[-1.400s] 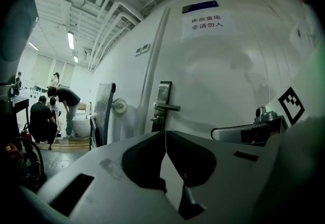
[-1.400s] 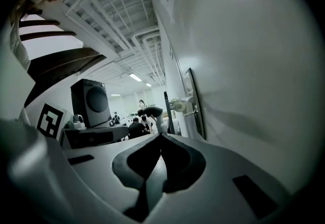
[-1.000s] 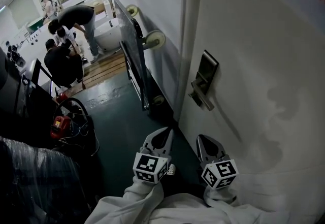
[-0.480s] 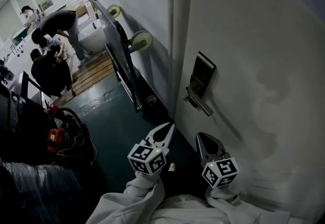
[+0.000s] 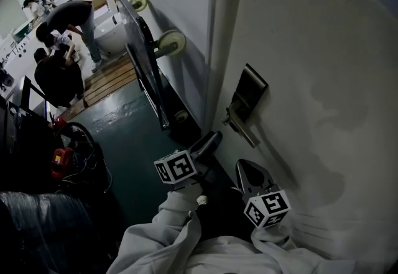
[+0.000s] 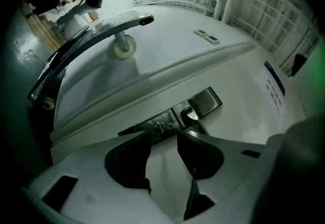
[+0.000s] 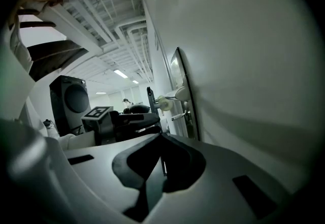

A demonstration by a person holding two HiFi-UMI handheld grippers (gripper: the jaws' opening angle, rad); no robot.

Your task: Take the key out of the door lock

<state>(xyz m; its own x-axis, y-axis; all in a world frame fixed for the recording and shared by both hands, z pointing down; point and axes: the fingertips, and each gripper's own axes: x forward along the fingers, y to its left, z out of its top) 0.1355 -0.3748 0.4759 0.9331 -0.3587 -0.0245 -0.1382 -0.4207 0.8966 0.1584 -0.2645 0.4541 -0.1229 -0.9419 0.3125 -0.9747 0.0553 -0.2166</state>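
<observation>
Left tool (image 5: 210, 140) is up near the door (image 5: 311, 80), tips aimed at the lock plate (image 5: 249, 89), just under the lever handle (image 5: 241, 128). In the left gripper view the left tool (image 6: 162, 134) has its jaws spread and opening, nothing between them, pads not touching anything. Lock plate (image 6: 152, 127) sits right past the tips, lever handle (image 6: 193, 116) a bit to the right of them.

Key: too small to make out for sure. Only a small round lock cylinder (image 6: 160, 126) with a dark stub shows on the plate, just beyond the gap between the left jaws and apart from them.

Right tool (image 5: 247, 165) is lower, close beside the door face, below the handle, not touching the lock. Right gripper view: right tool (image 7: 162, 139) has its jaws pressed together, empty.

White sleeves at the bottom of the head view. Dark green floor (image 5: 130, 142) to the left. Wheeled cart (image 5: 171, 41) stands against the wall. People (image 5: 59, 74) are grouped far back.
</observation>
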